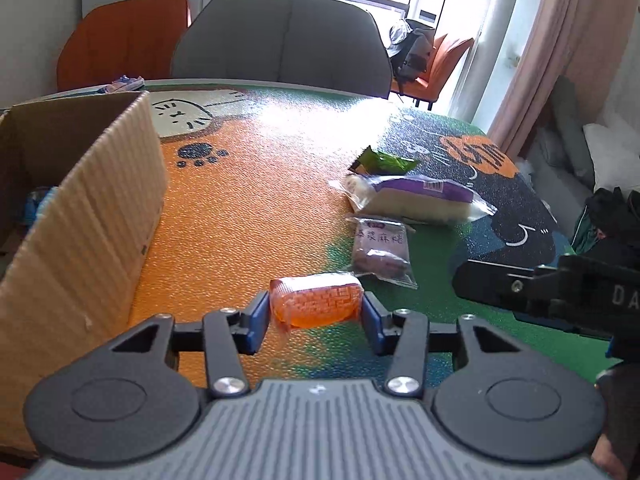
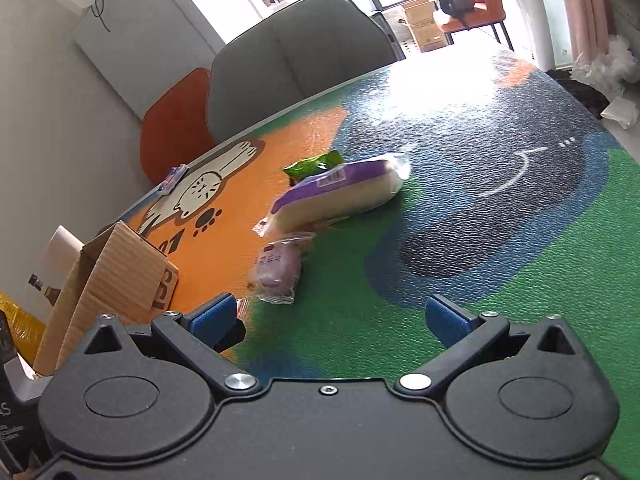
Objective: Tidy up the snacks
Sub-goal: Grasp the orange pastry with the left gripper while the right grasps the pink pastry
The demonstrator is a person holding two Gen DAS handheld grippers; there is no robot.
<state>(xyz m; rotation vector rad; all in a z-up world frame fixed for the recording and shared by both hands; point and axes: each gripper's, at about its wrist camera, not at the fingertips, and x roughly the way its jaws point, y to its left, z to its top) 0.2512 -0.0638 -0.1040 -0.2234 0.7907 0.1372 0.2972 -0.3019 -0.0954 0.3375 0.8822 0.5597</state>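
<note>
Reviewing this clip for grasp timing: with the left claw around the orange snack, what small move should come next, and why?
Probably lift the orange snack and carry it toward the cardboard box. The left claw has a pad against each end of the packet, which lies on the table mat, and the box stands open just to its left.

The cardboard box [image 1: 80, 208] runs off the left edge of the left wrist view, and its wall hides most of a blue thing [image 1: 38, 204] inside. The green packet [image 1: 384, 160] is partly hidden behind the purple and white packet [image 1: 416, 196]. In the right wrist view, the left pad [image 2: 212, 316] of the right claw [image 2: 332, 318] covers most of the orange snack [image 2: 242, 305], and the small purple snack [image 2: 278, 270] looks blurry.
</note>
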